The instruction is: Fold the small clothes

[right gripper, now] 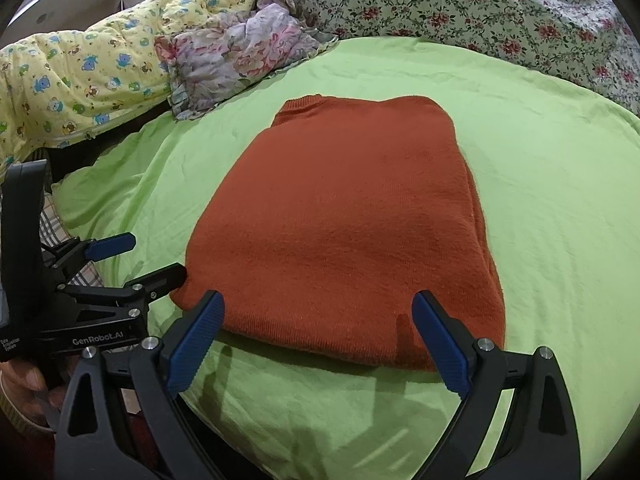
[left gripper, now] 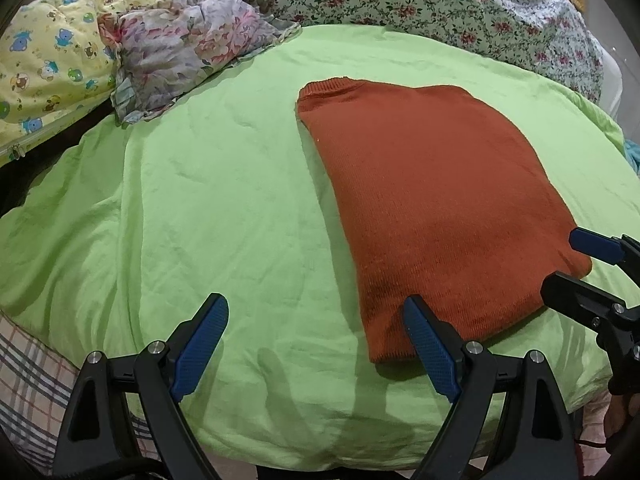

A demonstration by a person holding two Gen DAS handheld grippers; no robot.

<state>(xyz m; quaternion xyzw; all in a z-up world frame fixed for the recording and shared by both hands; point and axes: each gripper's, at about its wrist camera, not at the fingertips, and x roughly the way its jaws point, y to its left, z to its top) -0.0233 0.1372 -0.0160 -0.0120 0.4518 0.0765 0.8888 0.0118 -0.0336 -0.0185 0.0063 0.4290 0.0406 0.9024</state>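
Sweater (right gripper: 344, 224) long axis runs near-far; my right gripper (right gripper: 316, 332) at its near hem, left gripper (left gripper: 316, 336) off its near-left corner; both jaws apart, empty.

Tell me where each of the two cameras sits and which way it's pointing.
Left wrist: sits on the left tool, looking down and forward at the green sheet, sweater's near-left corner; its open fingers show, right tool at right edge.
Right wrist: sits on the right tool, aimed squarely at the orange sweater; open fingers show, left tool and a hand at left.
Shared: sweater, sheet, floral bedding.
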